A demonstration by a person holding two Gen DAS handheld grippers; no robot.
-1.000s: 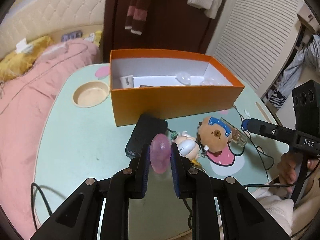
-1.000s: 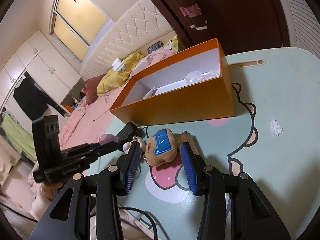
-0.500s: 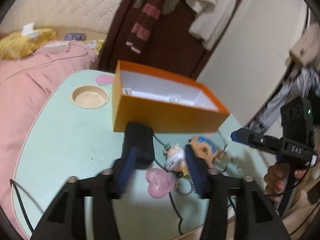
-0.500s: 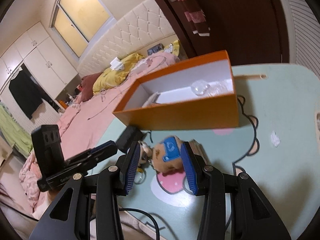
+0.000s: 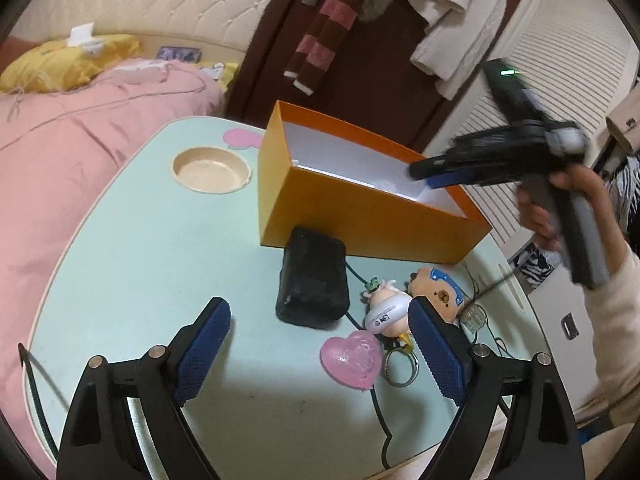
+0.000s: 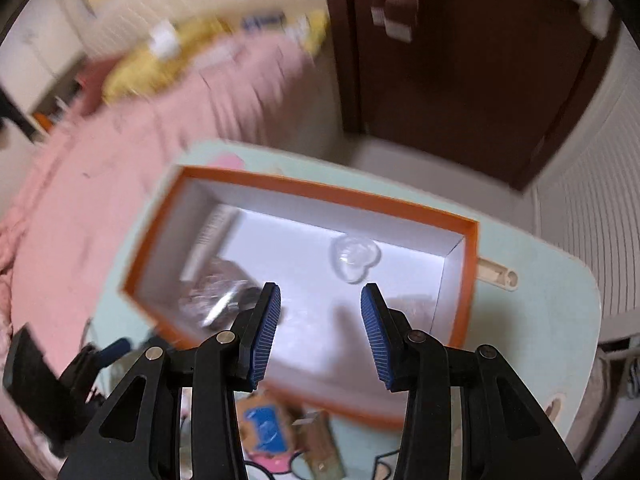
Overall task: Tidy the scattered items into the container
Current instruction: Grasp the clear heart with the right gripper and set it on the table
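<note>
The pink heart (image 5: 352, 360) lies flat on the table (image 5: 140, 264) at about 2 o'clock from the left tool (image 5: 316, 352), whose jaws are spread wide and empty. It looks light, glossy and probably slippery, so pinching across its lobes seems safest. The right tool (image 6: 318, 328) hovers released over the orange box (image 6: 320, 194); motion blur hides much of what is inside.

The white figurine keychain (image 5: 387, 312) bears dark lettering, seemingly "CN"; nothing else can be read.
</note>
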